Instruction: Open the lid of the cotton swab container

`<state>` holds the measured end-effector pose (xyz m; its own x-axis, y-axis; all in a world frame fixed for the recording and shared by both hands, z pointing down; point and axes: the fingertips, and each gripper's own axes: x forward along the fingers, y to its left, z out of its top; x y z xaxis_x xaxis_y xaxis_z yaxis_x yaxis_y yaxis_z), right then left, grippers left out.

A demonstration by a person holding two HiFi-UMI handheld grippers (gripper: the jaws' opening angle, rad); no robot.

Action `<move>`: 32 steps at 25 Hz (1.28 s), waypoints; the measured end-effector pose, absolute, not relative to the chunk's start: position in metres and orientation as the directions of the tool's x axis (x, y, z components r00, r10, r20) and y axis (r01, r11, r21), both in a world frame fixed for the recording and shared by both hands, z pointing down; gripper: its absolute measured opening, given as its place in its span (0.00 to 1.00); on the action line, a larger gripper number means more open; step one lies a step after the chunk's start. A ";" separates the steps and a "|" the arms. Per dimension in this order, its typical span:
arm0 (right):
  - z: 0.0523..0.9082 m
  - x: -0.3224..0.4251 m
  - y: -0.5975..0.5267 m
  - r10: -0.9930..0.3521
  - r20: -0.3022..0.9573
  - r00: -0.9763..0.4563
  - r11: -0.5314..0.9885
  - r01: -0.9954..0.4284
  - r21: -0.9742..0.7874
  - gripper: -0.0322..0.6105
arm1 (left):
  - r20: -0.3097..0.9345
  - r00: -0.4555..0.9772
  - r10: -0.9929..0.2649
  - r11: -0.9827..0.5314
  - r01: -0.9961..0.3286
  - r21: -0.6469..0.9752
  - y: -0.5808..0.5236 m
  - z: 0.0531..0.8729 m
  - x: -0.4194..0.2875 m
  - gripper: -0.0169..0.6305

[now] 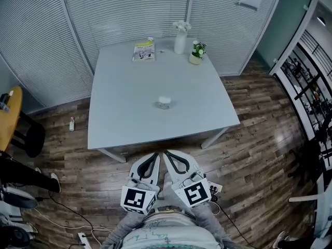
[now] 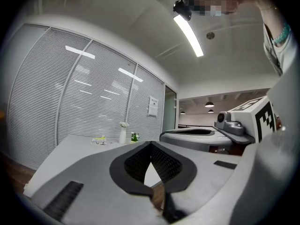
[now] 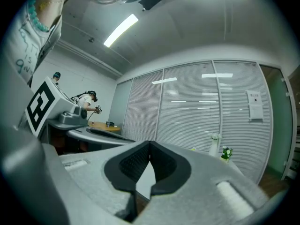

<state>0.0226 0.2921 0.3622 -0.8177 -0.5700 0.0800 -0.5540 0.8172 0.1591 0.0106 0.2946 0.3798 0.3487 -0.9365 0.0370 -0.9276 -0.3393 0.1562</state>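
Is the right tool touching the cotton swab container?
Apart. Head view: the right tool is held off the table at its near edge, while the cotton swab container sits mid-table.

A pale grey table (image 1: 129,119) is seen on brown plank-patterned flooring (image 1: 259,150), a white vase (image 1: 180,40) and yellow-green booklet (image 1: 143,51) at its twelve o'clock. Black-and-white squares are borne by the grey left gripper (image 1: 154,155) and right gripper (image 1: 167,153).

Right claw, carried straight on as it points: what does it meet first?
Probably nothing: the shut right claw seems to point level over the table; the cotton swab container sits lower. Depth unclear.
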 end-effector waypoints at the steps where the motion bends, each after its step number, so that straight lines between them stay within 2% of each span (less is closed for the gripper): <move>1: 0.363 0.021 0.285 -0.566 0.082 -0.820 0.820 -0.550 0.159 0.05 | 0.040 0.348 -0.937 -0.338 -0.928 0.157 0.287 0.381 0.010 0.02; 18: 0.358 -0.005 0.155 -0.526 0.103 -0.844 0.848 -0.512 0.134 0.05 | 0.077 0.305 -0.949 -0.287 -0.940 0.182 0.156 0.379 -0.018 0.02; 32: 0.358 0.009 0.077 -0.480 0.102 -0.871 0.875 -0.468 0.125 0.05 | 0.078 0.265 -0.961 -0.251 -0.956 0.149 0.076 0.374 -0.005 0.02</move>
<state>0.0091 0.0767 0.3581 -0.8712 -0.4802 0.1020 -0.4676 0.8750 0.1252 -0.0054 0.0761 0.3742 0.2647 -0.9612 0.0777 -0.9563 -0.2513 0.1494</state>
